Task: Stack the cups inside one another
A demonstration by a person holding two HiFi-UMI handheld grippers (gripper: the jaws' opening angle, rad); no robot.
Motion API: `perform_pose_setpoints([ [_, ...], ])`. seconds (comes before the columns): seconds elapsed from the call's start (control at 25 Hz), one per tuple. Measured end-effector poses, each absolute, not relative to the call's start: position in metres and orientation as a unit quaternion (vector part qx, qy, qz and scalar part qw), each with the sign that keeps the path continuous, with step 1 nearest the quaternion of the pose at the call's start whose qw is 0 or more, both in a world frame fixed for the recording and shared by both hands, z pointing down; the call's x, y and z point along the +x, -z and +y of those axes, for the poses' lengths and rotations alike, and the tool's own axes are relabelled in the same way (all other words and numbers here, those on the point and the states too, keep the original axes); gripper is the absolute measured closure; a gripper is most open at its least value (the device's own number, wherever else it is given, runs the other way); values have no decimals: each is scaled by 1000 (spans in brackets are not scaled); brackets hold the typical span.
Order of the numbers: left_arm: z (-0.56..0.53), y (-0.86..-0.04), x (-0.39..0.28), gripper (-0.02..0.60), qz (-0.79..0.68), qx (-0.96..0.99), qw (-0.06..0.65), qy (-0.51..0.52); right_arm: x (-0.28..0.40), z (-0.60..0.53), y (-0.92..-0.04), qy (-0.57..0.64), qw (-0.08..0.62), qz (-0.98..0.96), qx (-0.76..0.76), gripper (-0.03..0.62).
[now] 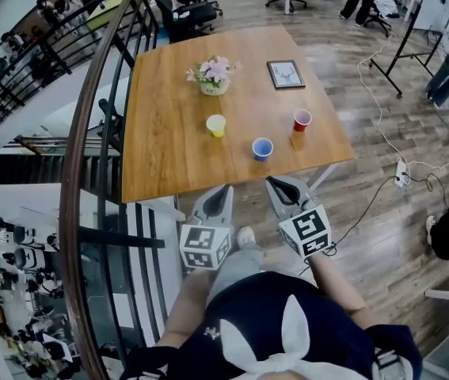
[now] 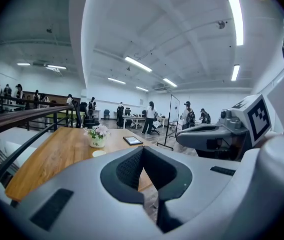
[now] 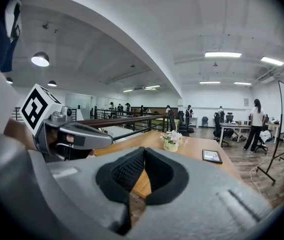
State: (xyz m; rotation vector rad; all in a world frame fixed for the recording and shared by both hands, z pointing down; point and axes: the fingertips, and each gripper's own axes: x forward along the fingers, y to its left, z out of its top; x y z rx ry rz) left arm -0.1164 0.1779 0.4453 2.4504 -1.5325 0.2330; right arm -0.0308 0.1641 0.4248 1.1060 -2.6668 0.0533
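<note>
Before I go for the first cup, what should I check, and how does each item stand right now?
1. Yellow plastic cup, blue plastic cup and red plastic cup upright, apart, none nested yet: ok.
2. Left gripper jaws apart for a grasp: not ok; shut, empty.
3. Right gripper jaws apart: not ok; shut, empty.
4. Grippers over the wooden table: not ok; both appear short of its near edge.
5. White flower pot and dark picture frame clear of the cups: ok; both stand farther back.
</note>
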Motion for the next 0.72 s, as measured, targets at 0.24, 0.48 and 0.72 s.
perform_pose_setpoints([
  [0.24,112,-444,-130,565,-516,844,128,-71,-39,100,-435,-30,156,-908,387,529],
  [0.48,66,-456,-145,565,-509,847,139,-73,-45,53,-459,-50,192,-898,393,419],
  [0.72,33,-473,-155,565,-502,848,150,-82,-58,23,-481,-68,214,-896,383,332],
])
